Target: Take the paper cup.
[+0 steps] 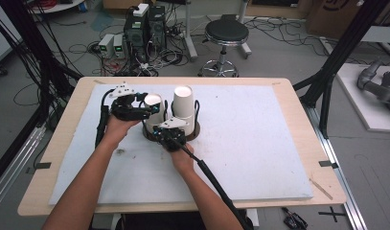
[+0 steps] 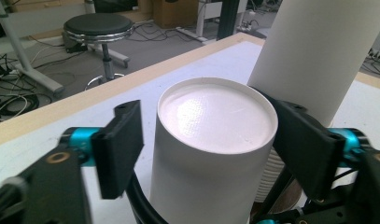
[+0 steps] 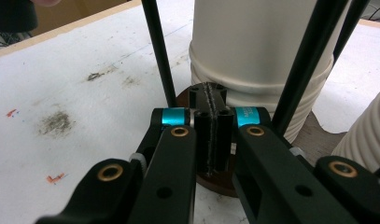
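Left gripper (image 2: 206, 149), centre frame, straddles the upturned white cup (image 2: 211, 154); right pad touches, left pad stands just off it, not yet clamped. Right gripper (image 3: 211, 135) is shut, empty, by the wooden base (image 3: 318, 135) on the desk (image 1: 259, 143).

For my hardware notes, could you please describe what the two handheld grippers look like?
Both are black. The left gripper and the right gripper each carry a grey three-cornered plate on top and trail a black cable. Up close, flat black jaws sit on turquoise metal sleeves, and brass-coloured bushings mark the linkage pivots. The person's forearms are bare, with no sleeves in view.
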`<action>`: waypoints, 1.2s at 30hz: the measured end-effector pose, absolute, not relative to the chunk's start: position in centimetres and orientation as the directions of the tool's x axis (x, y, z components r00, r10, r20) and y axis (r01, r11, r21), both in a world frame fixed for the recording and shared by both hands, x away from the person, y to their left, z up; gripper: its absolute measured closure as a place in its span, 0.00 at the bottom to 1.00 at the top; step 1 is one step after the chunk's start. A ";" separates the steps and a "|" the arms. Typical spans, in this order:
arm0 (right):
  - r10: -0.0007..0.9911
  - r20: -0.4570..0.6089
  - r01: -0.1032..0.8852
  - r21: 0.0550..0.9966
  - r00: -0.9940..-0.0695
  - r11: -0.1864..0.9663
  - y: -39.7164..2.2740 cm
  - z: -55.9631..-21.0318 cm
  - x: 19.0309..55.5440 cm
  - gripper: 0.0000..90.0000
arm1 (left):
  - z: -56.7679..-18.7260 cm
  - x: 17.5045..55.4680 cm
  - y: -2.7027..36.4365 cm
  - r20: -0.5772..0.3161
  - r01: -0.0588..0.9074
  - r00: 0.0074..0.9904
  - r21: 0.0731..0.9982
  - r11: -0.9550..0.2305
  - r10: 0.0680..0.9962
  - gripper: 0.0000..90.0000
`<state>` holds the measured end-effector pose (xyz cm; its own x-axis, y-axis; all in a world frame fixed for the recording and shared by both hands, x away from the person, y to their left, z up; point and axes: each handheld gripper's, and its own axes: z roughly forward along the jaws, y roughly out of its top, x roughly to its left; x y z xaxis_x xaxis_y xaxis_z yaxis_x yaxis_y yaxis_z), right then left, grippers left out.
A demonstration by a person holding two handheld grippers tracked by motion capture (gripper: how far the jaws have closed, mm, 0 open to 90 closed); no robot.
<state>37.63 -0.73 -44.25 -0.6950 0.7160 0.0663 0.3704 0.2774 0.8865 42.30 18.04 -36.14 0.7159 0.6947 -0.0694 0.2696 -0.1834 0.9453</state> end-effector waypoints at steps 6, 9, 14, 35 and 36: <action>0.716 0.067 0.373 0.885 -0.695 0.280 -0.7 -44.3 37.6 1.00 | -35.9 42.0 18.0 -0.043 0.249 0.718 0.948 -0.200 0.694 0.38; 0.714 0.067 0.375 0.883 -0.697 0.282 -0.7 -44.3 37.6 1.00 | -35.5 41.9 18.2 -0.051 0.237 0.717 0.956 -0.173 0.696 0.38; 0.713 0.068 0.375 0.883 -0.698 0.284 -0.7 -44.3 37.7 1.00 | -34.2 41.7 18.6 -0.066 0.216 0.716 0.968 -0.130 0.695 0.39; 0.645 0.054 0.335 0.886 -0.763 0.321 -1.7 -43.0 37.0 0.95 | -29.4 39.5 19.4 -0.113 0.194 0.713 0.980 -0.041 0.692 0.40; 0.622 0.046 0.316 0.889 -0.781 0.332 -2.4 -42.6 36.7 0.87 | -29.0 39.0 19.5 -0.108 0.189 0.720 0.981 -0.043 0.686 0.40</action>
<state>36.67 -2.42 -42.55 -0.7814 0.6223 0.0457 0.3161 0.3316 0.8889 38.97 19.51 -29.04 0.7196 0.6859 -0.1080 0.1887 -0.0434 0.9811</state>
